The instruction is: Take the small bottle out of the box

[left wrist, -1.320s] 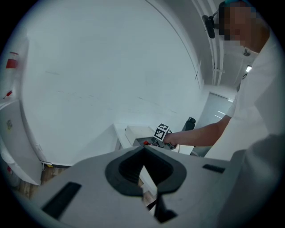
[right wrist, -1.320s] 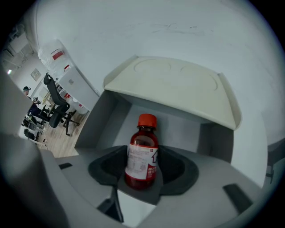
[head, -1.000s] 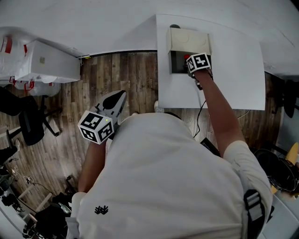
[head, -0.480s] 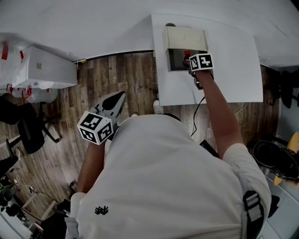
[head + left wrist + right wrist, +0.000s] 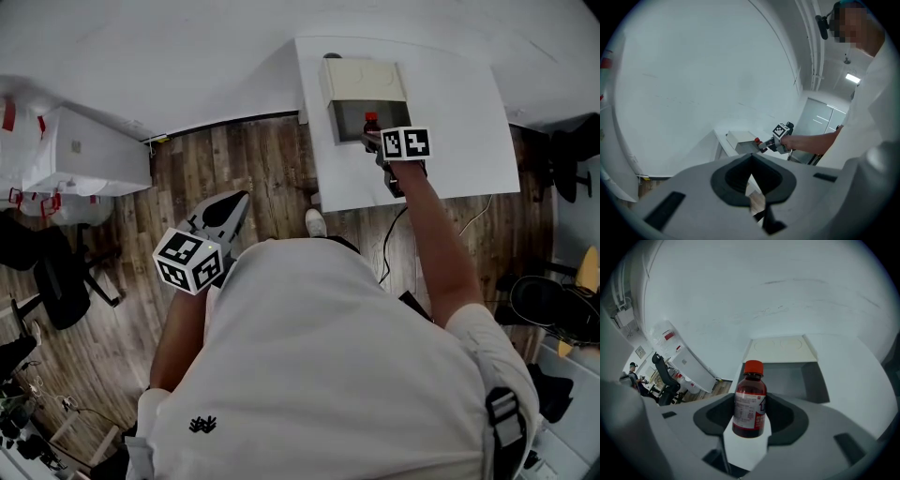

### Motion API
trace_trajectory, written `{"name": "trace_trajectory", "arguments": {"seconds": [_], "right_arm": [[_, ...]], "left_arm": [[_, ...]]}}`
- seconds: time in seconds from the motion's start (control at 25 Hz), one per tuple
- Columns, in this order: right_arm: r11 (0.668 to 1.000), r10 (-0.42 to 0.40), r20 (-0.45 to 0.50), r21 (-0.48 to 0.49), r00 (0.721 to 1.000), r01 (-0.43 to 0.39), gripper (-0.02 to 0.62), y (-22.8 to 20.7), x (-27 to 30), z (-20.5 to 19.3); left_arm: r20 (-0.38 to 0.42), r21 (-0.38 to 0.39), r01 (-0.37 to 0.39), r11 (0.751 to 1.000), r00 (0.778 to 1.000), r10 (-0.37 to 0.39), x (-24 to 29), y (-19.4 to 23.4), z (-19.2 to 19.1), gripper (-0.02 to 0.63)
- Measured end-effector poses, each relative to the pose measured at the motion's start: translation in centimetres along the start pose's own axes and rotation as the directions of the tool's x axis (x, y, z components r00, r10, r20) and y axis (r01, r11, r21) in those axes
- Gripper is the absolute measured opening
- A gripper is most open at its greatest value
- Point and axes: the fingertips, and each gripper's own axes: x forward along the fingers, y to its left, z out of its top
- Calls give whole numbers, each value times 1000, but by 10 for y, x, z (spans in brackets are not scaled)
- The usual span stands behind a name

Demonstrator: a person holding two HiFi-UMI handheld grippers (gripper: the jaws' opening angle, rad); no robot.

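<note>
The small bottle (image 5: 750,401) has a red cap, dark liquid and a white label. It stands upright between the pads of my right gripper (image 5: 750,414), which is shut on its body. In the head view the bottle (image 5: 372,123) is at the open front of the beige box (image 5: 361,84) on the white table (image 5: 459,112), with the right gripper (image 5: 374,139) just in front of the box. My left gripper (image 5: 228,210) hangs over the wooden floor, far from the table, its jaws together and holding nothing. From the left gripper view the box (image 5: 740,139) shows in the distance.
A white cabinet (image 5: 84,150) stands by the wall at the left, and a black office chair (image 5: 47,272) is near it. A cable (image 5: 386,246) hangs from the table's near edge. Dark items sit on the floor at the right (image 5: 548,309).
The right gripper has drawn back from the box's opening toward me with the bottle in it. The bottle's cap now shows at the box's front. The left gripper has stayed put.
</note>
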Motion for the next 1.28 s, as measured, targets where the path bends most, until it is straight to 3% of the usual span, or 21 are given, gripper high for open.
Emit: {"name": "trace_trajectory", "arguments": {"seconds": [0.56,1.28], "right_arm": [[998,0,104,60,995,-6,215,64,-60,-52],[998,25,194,53,981,-35,214,141,-124,-112]], "left_arm": [[2,16,94,995,996,-94,-36,2,-15,6],[-32,52,183,982,983,-182,-39,-7,-38,6]]}}
